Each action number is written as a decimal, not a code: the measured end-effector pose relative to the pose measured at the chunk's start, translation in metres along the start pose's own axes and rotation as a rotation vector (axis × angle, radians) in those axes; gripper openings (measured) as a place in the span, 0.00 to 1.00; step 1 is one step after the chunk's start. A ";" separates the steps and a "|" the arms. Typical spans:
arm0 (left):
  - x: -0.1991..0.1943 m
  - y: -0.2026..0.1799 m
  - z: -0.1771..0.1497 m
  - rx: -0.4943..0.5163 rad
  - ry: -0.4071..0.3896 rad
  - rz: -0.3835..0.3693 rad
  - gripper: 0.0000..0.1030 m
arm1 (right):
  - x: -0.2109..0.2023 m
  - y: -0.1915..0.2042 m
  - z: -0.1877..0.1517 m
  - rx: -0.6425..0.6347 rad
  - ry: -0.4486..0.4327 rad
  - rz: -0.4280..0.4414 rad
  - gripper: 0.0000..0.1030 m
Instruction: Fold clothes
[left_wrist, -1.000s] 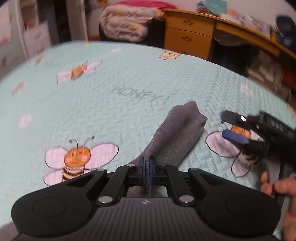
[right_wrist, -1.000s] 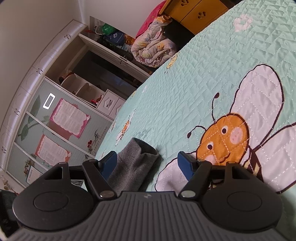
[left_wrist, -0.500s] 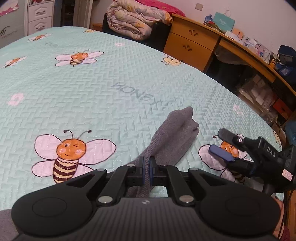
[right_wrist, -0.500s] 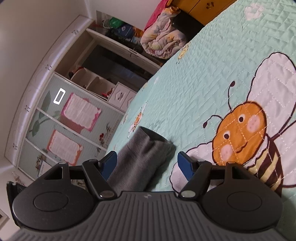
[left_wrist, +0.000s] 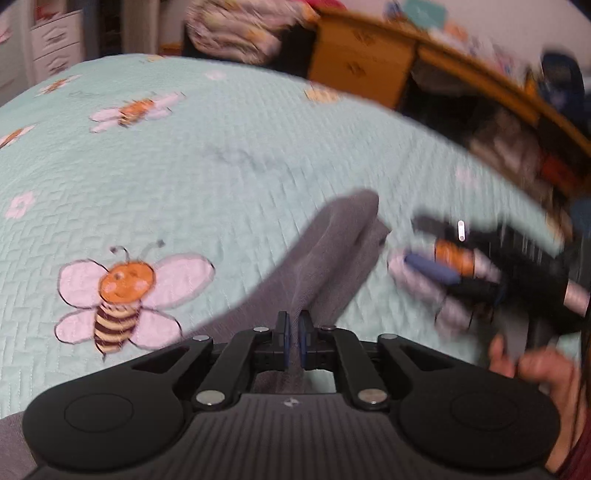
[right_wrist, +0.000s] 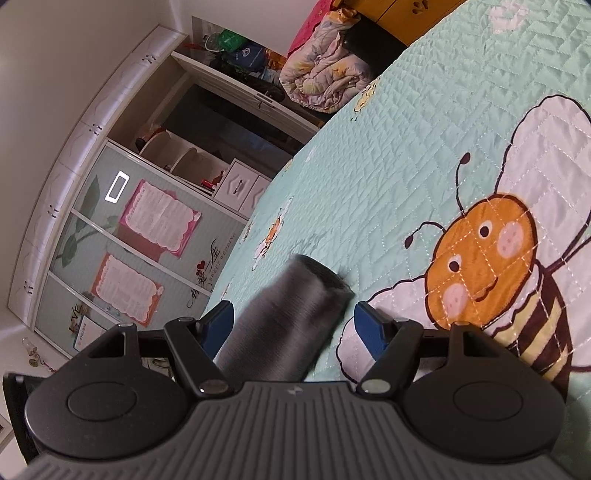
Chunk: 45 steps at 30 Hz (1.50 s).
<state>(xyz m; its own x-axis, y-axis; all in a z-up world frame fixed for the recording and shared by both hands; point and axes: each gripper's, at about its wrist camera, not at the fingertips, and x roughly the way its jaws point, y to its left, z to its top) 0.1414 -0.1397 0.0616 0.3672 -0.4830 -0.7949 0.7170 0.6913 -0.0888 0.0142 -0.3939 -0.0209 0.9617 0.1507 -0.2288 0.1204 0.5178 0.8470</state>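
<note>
The left tongs (left_wrist: 294, 339) are pinched shut on the near end of the grey garment (left_wrist: 332, 254), whose long axis runs away across the bee-print bedspread (left_wrist: 221, 177) — toward the right tongs (right_wrist: 291, 328). These gape wide, holding nothing, their blue pads straddling the garment's far end. Nothing stands between; the wooden desk (left_wrist: 362, 62) lies well apart.

- A mint quilt (right_wrist: 424, 122) printed with cartoon bees is covering the bed.
- A bundled blanket (right_wrist: 325, 74) is sitting beside a wooden desk (left_wrist: 365, 70).
- A wardrobe (right_wrist: 122, 206) is standing open.
</note>
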 end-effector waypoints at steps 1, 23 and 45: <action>0.002 -0.002 -0.002 0.019 0.015 0.005 0.11 | 0.000 0.001 -0.001 -0.010 0.002 -0.005 0.70; 0.009 -0.038 0.036 0.055 -0.133 0.014 0.45 | 0.008 0.009 -0.010 -0.092 -0.016 -0.014 0.62; -0.008 -0.031 0.020 -0.054 -0.185 -0.073 0.03 | 0.007 0.000 -0.006 0.027 -0.001 0.086 0.58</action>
<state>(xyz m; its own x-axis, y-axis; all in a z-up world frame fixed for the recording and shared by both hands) 0.1278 -0.1680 0.0829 0.4216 -0.6197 -0.6620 0.7147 0.6764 -0.1780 0.0191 -0.3875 -0.0253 0.9690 0.1933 -0.1539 0.0433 0.4803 0.8760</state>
